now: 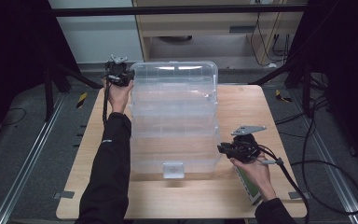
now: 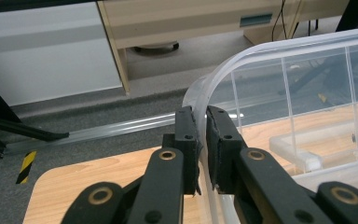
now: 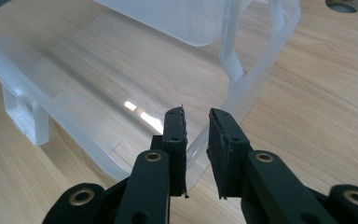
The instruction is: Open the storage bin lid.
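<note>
While one clear plastic box (image 1: 173, 119) stands mid-table (image 1: 242, 196), two grippers work it: the left gripper (image 2: 203, 140) clamps the box's far-left lid rim, and the right gripper (image 3: 196, 140), narrowly parted, straddles its near-right rim edge.

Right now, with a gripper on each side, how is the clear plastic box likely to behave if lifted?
The clear plastic box looks empty, so probably light for its bulk. Its thin walls may flex, since the left gripper pinches only the rim. The glossy plastic could slip between the right gripper's jaws, which straddle a thin edge with a gap still showing.
</note>
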